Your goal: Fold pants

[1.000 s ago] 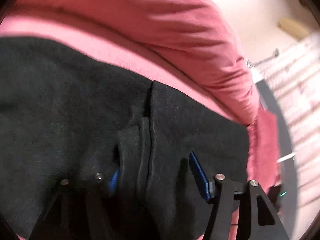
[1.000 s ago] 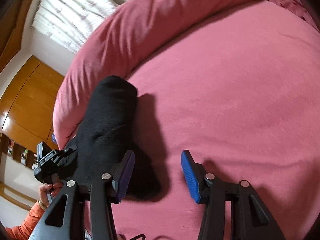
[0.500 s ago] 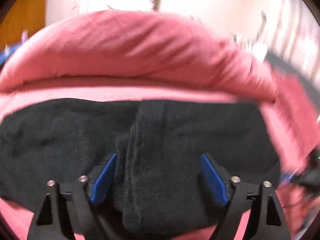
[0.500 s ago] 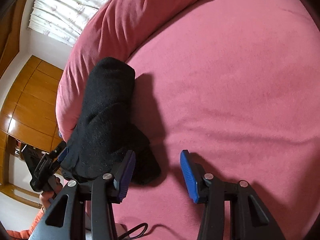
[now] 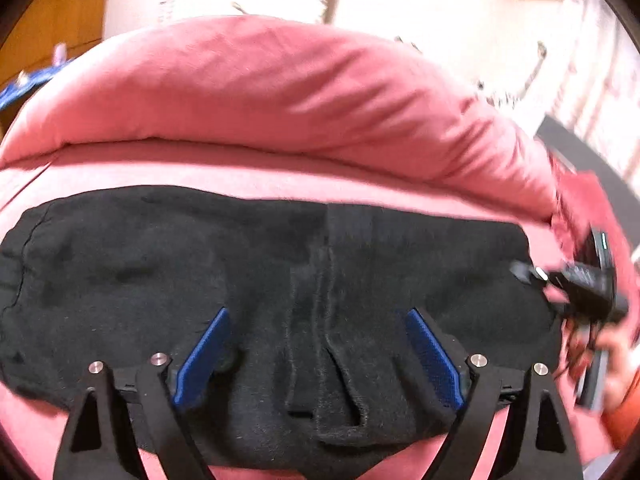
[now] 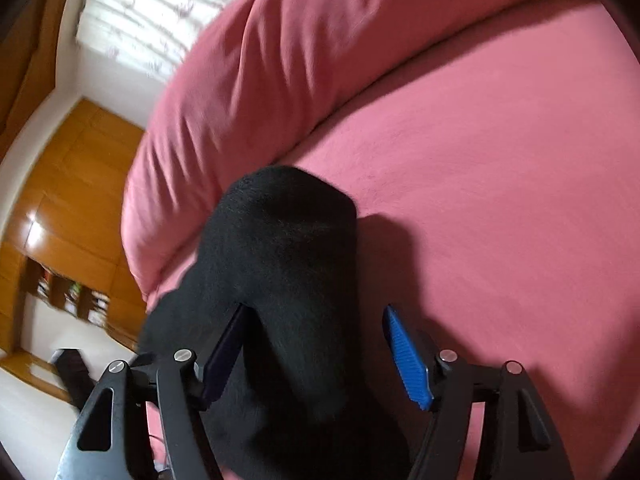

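The black pants (image 5: pixel 160 272) lie folded in a wide band across the pink bed sheet (image 5: pixel 240 172). My left gripper (image 5: pixel 316 314) hovers over their near edge. Its jaws are opening, and the blue pads (image 5: pixel 200 356) stand clear on either side of a raised seam fold. In the right wrist view the pants (image 6: pixel 288 232) appear end-on as a thick bundle. My right gripper (image 6: pixel 315 309) straddles that end, jaws apart. The left pad is tucked against the fabric and the right pad (image 6: pixel 406 360) stands off it.
A long pink rolled duvet (image 5: pixel 280 92) runs along the far side of the bed (image 6: pixel 500 200). At the right edge a person's hand (image 5: pixel 616 364) holds a black device. A wooden wardrobe (image 6: pixel 68 200) and a white curtain (image 6: pixel 152 12) stand beyond the bed.
The left gripper let go of the pants' fold, spread wide, rolled level and drew back. The right gripper slid left, so the pants' end now sits between its jaws.
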Demonstrator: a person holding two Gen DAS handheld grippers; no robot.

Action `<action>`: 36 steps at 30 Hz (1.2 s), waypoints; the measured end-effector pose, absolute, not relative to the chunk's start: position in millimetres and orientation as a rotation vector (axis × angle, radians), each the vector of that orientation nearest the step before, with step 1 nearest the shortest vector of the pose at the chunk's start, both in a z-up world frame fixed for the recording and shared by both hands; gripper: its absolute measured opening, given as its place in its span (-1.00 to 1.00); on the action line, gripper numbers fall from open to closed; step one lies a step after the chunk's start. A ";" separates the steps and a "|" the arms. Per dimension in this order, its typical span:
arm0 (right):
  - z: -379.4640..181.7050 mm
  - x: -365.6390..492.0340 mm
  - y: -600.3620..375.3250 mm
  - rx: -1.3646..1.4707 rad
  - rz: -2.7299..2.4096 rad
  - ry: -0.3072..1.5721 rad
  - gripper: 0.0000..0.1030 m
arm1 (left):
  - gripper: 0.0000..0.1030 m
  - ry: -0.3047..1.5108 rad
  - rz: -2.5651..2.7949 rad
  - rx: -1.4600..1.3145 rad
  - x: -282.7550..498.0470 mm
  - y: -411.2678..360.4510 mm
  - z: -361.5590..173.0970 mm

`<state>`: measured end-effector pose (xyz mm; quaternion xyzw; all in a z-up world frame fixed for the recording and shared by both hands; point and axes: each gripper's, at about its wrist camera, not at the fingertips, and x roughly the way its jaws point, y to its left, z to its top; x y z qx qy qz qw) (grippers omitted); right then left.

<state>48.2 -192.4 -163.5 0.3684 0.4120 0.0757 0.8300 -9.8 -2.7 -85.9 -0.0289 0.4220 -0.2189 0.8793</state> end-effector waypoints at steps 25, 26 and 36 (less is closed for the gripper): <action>-164.9 20.8 -167.9 0.681 0.106 1.064 -0.48 | 0.76 1.069 -0.455 -0.081 -2.7 58.9 -71.2; -160.3 17.2 -170.8 0.718 0.118 1.046 -0.56 | 0.76 1.065 -0.444 -0.082 -2.9 70.3 -64.2; -123.2 -14.5 -199.5 0.940 0.040 0.950 -0.71 | 0.72 1.092 -0.309 -0.244 -0.7 159.6 -74.4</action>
